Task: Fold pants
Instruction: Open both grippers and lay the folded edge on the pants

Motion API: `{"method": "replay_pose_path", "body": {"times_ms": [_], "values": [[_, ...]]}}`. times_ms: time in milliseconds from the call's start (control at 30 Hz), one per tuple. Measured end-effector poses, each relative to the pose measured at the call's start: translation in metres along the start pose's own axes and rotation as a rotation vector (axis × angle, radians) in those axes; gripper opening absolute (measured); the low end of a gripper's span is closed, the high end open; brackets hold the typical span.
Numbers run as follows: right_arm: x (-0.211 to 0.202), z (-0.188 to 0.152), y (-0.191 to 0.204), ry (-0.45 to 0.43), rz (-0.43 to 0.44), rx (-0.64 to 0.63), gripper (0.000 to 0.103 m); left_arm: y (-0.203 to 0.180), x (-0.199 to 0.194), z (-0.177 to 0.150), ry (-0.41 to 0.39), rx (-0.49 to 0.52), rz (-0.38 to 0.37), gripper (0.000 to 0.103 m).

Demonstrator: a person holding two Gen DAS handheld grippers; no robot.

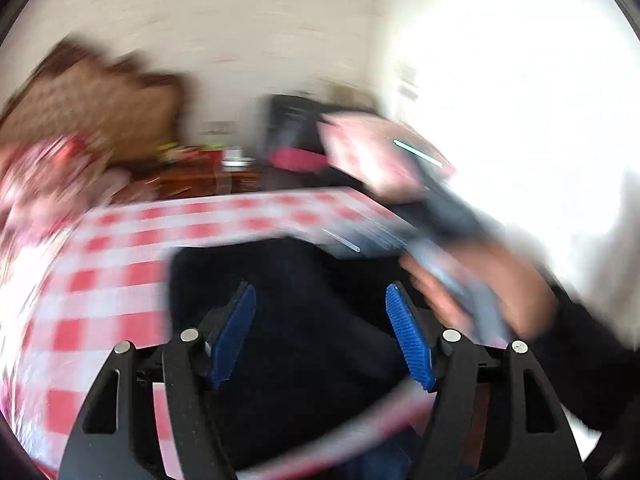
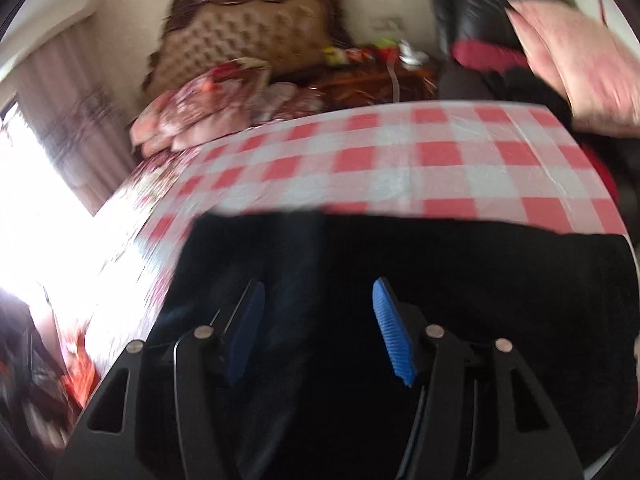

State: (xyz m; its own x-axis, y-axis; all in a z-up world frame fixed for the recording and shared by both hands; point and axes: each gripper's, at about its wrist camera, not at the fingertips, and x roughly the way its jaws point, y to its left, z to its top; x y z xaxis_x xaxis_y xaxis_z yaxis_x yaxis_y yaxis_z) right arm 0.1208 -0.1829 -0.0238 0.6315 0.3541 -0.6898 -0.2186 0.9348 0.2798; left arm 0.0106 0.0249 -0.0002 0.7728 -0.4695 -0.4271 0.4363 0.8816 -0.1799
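Right wrist: pants (image 2: pixel 440 280) on tablecloth (image 2: pixel 400 160).

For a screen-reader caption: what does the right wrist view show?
Open right gripper with blue ribbed pads above dark pants lying on a red-and-white checked tablecloth; behind, blurred, a brown tufted headboard.

Both my wrist views are smeared by motion blur, worst in the left one, where the wall and a hand (image 1: pixel 480 288) streak. Daylight blows out to pure white at the right of the left view and the left of the right view. The fisheye bends the checkered cloth (image 2: pixel 400 160), and the dark pants (image 2: pixel 440 280) show almost no detail.
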Motion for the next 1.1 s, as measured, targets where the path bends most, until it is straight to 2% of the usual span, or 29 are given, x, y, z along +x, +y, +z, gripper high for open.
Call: {"method": "replay_pose_path", "body": {"times_ms": [33, 67, 100, 167, 233, 300, 367, 400, 433, 533, 600, 633, 667, 733, 800, 833, 867, 933, 967, 1000, 1067, 1100], "values": [[-0.003, -0.01, 0.01, -0.003, 0.009, -0.022, 0.058, 0.03, 0.005, 0.007, 0.005, -0.062, 0.026, 0.062], [0.0, -0.022, 0.026, 0.009, 0.02, -0.054, 0.058, 0.066, 0.019, 0.012, 0.035, -0.128, 0.063, 0.045], [0.007, -0.038, 0.043, 0.031, 0.01, -0.091, 0.056, 0.095, 0.036, 0.017, 0.074, -0.188, 0.074, 0.038], [0.016, -0.057, 0.055, 0.059, -0.023, -0.128, 0.055, 0.145, 0.071, 0.022, 0.14, -0.312, 0.004, 0.021], [0.025, -0.071, 0.058, 0.079, -0.1, -0.153, 0.047, 0.162, 0.102, 0.027, 0.185, -0.309, -0.004, 0.016], [0.023, -0.078, 0.057, 0.065, -0.105, -0.161, 0.047, 0.167, 0.138, 0.03, 0.261, -0.262, -0.028, 0.01], [0.024, -0.08, 0.059, 0.069, -0.121, -0.175, 0.047, 0.165, 0.178, 0.03, 0.348, -0.206, -0.062, 0.009], [0.024, -0.081, 0.061, 0.07, -0.131, -0.185, 0.048, 0.168, 0.19, 0.029, 0.363, -0.178, -0.023, 0.009], [0.026, -0.082, 0.064, 0.07, -0.146, -0.197, 0.048, 0.173, 0.204, 0.028, 0.372, -0.156, 0.047, 0.009], [0.025, -0.087, 0.068, 0.069, -0.163, -0.203, 0.049, 0.197, 0.216, 0.038, 0.349, -0.201, 0.144, 0.009], [0.026, -0.086, 0.067, 0.069, -0.161, -0.2, 0.049, 0.195, 0.197, 0.048, 0.281, -0.248, 0.056, 0.009], [0.026, -0.086, 0.067, 0.068, -0.158, -0.198, 0.049, 0.187, 0.186, 0.051, 0.251, -0.241, 0.009, 0.009], [0.026, -0.086, 0.066, 0.066, -0.154, -0.193, 0.049, 0.172, 0.175, 0.051, 0.232, -0.197, -0.061, 0.01], [0.026, -0.086, 0.066, 0.061, -0.148, -0.185, 0.052, 0.152, 0.178, 0.044, 0.27, -0.117, -0.115, 0.014], [0.028, -0.087, 0.069, 0.062, -0.149, -0.202, 0.055, 0.147, 0.195, 0.033, 0.323, -0.072, -0.013, 0.015], [0.028, -0.087, 0.07, 0.064, -0.154, -0.208, 0.056, 0.152, 0.205, 0.029, 0.349, -0.084, 0.034, 0.024], [0.028, -0.088, 0.071, 0.064, -0.156, -0.208, 0.056, 0.162, 0.211, 0.031, 0.341, -0.129, 0.057, 0.025], [0.028, -0.088, 0.07, 0.065, -0.15, -0.201, 0.058, 0.17, 0.208, 0.041, 0.295, -0.134, 0.228, 0.029], [0.028, -0.086, 0.07, 0.066, -0.147, -0.2, 0.058, 0.174, 0.198, 0.049, 0.237, -0.146, 0.309, 0.032], [0.027, -0.086, 0.069, 0.065, -0.141, -0.194, 0.059, 0.178, 0.187, 0.053, 0.193, -0.176, 0.315, 0.037], [0.02, -0.081, 0.065, 0.059, -0.094, -0.161, 0.065, 0.179, 0.158, 0.056, 0.111, -0.219, 0.319, 0.07], [0.014, -0.078, 0.063, 0.046, -0.069, -0.138, 0.067, 0.175, 0.14, 0.053, 0.065, -0.217, 0.316, 0.076]]}}
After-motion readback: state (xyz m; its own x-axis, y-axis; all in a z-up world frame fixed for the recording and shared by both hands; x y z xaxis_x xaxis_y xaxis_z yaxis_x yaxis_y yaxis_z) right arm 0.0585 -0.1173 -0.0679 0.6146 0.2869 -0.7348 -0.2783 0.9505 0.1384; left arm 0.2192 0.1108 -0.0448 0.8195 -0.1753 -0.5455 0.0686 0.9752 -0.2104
